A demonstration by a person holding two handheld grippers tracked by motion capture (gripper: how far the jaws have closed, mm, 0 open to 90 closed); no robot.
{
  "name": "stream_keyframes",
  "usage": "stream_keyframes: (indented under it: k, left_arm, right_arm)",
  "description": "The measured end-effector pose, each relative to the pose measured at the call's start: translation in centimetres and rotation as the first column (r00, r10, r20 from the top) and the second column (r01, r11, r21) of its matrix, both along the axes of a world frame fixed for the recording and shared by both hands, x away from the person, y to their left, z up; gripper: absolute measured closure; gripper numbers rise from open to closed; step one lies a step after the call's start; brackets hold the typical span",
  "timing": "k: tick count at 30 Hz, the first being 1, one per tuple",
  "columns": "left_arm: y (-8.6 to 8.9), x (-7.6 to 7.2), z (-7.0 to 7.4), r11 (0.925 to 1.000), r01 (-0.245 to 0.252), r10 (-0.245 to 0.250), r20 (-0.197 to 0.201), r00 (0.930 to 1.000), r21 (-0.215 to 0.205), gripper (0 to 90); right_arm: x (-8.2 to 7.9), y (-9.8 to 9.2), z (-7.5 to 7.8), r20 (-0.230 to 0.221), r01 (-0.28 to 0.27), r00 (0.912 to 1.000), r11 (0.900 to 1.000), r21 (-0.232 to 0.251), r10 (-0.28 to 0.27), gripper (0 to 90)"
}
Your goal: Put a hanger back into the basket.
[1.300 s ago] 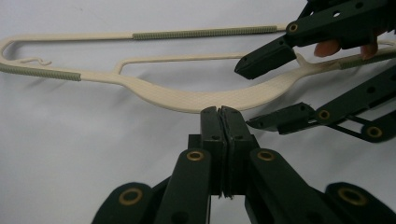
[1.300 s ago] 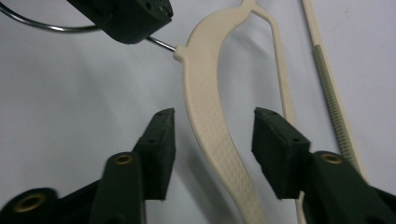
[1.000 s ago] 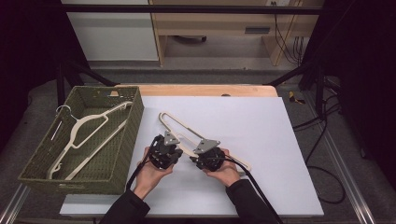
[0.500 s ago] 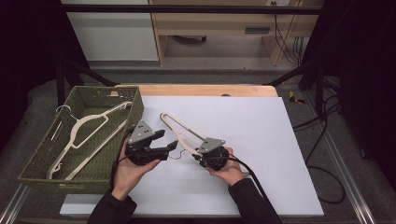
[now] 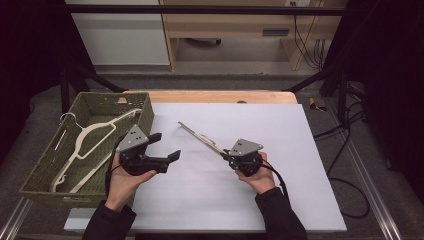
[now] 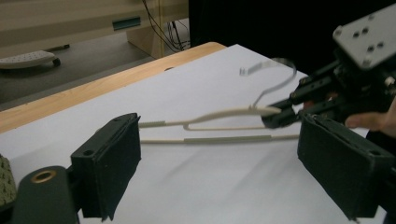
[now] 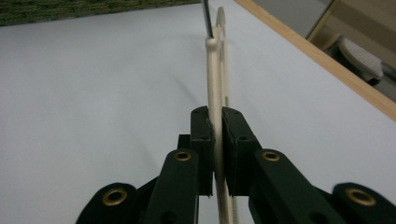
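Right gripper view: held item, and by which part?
Right hand-held gripper is shut on the cream plastic clothes hanger, clamping one of its slim arms edge-on.

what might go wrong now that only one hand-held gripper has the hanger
The right hand-held gripper pinches the cream hanger near one end, so the long free part may swing or twist in the pads. The left hand-held gripper has just opened and stands close by; its jaws may snag the metal hook.

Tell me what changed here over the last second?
The left gripper let go of the cream hanger, its jaws just opening, and drew back toward the basket. The right gripper kept hold and lifted the hanger. The basket's own hanger stayed put.
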State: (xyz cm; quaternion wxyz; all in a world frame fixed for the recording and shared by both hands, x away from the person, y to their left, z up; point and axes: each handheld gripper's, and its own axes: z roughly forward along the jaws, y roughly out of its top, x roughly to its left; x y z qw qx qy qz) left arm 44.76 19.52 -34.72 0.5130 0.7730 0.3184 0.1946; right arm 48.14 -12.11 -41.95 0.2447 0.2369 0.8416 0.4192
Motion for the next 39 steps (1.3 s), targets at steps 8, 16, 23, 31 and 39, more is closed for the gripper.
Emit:
stream_keyframes:
  k: [8, 16, 23, 31, 39]
  left_arm:
    - [-0.8, 0.6, -1.2, 0.9989, 0.022, -0.020, -0.038, 0.9991, 0.041, 10.2]
    - [-1.7, 0.9, -2.0, 0.9943, 0.048, -0.044, -0.042, 0.9982, 0.096, 8.8]
    - [-2.8, 0.8, -2.7, 0.9865, 0.108, -0.102, -0.049, 0.9935, 0.123, 15.5]
    - [-4.0, 0.9, -3.6, 0.9694, 0.183, -0.174, -0.068, 0.9824, 0.163, 36.9]
    - [-4.3, 0.7, -3.8, 0.9530, 0.234, -0.219, -0.094, 0.9711, 0.193, 61.5]
  right_arm:
    - [-0.1, -2.4, 1.1, -0.018, 0.019, 0.9997, 0.999, 0.035, -0.019, 86.7]
    - [-1.3, -3.0, 3.0, -0.045, -0.093, 0.9939, 0.985, 0.145, 0.101, 86.6]
    - [-2.4, -1.1, 3.4, -0.072, -0.206, 0.9735, 0.969, 0.138, 0.217, 86.6]
    - [-3.1, 0.2, 3.6, -0.105, -0.299, 0.9432, 0.943, 0.148, 0.315, 86.7]
    - [-3.0, 0.6, 3.3, -0.142, -0.334, 0.9249, 0.932, 0.138, 0.353, 86.5]
